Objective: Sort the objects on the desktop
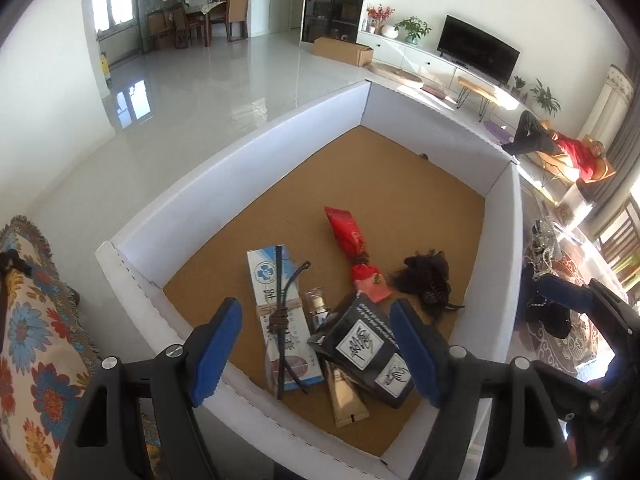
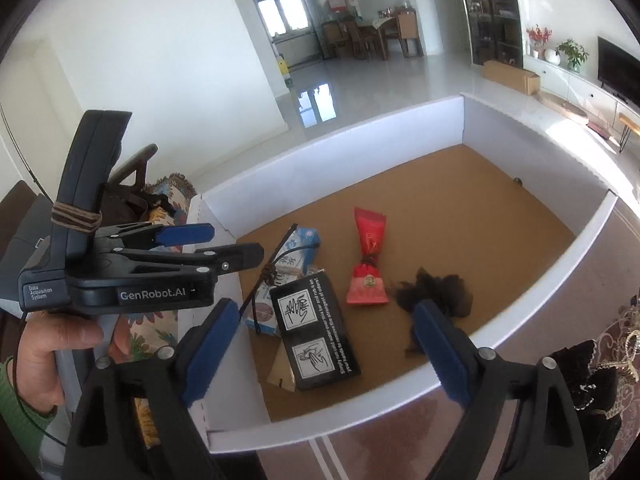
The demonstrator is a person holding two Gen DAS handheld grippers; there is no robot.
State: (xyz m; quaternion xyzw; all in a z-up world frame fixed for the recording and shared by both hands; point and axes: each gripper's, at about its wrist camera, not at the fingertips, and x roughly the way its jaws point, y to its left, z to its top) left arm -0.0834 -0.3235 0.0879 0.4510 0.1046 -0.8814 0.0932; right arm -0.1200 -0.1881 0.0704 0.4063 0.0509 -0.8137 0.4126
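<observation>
Both grippers, left (image 1: 316,350) and right (image 2: 320,350), hover with fingers spread and empty above a white-walled, cork-floored tray (image 1: 240,168) holding a glossy black box (image 1: 366,350) and crinkled red pouch (image 1: 348,232).

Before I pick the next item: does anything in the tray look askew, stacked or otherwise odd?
Yes. The black box lies tilted on top of the gold tube and against the blue-white carton, so the three overlap in a heap. A thin dark strap is knotted around the carton. The red pouch and black hair piece lie apart.
</observation>
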